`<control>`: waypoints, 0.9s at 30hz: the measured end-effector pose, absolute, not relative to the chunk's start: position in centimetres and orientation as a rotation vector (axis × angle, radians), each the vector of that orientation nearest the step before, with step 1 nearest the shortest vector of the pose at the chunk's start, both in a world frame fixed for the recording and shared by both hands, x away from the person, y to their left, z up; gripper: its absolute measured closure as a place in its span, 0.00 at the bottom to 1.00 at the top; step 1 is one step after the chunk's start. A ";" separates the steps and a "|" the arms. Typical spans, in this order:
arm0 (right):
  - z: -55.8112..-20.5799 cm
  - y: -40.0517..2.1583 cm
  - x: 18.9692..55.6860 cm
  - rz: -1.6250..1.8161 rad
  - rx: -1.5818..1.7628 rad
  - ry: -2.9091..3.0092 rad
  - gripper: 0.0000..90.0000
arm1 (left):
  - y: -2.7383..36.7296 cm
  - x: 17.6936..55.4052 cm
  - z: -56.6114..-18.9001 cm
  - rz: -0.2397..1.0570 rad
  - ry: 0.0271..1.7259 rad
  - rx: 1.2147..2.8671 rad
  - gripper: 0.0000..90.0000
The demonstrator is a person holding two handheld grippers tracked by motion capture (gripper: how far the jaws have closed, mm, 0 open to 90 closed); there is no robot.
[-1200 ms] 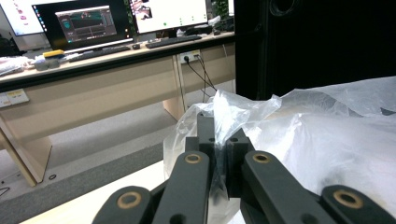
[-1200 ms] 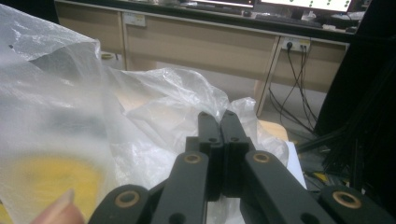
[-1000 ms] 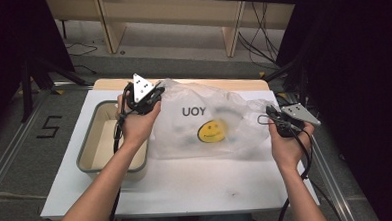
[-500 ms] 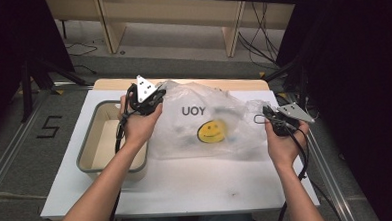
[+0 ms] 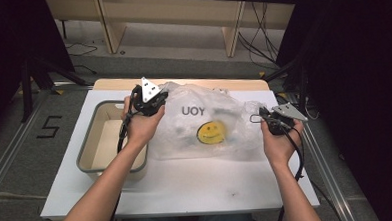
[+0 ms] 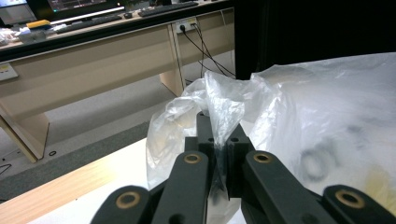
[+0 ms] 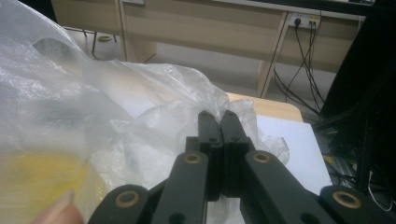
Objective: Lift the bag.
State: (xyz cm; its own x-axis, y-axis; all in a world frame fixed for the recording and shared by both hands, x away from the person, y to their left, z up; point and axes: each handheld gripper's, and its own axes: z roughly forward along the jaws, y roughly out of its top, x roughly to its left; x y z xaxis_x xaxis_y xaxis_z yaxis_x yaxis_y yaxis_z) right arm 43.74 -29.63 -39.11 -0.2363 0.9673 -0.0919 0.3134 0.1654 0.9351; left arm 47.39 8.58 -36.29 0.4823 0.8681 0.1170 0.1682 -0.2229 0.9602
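Both the left gripper and the right gripper are pinching the plastic bag at opposite edges, with the beige bin waiting unfilled.

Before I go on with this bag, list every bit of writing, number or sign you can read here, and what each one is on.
"UOY": dark letters on the clear plastic bag, as the high view reads them.
"5": dark mark on the grey floor left of the table.
Yellow smiley face: a sign with no words, on the bag below the letters.
Left gripper view: the same letters on the bag show blurred, unreadable.
Yellow label on the desk front: too small to read.
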 end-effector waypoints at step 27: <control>-40.1 -29.7 44.5 1.054 1.282 1.699 1.00 | 8.1 46.8 -36.5 0.869 0.961 1.702 0.40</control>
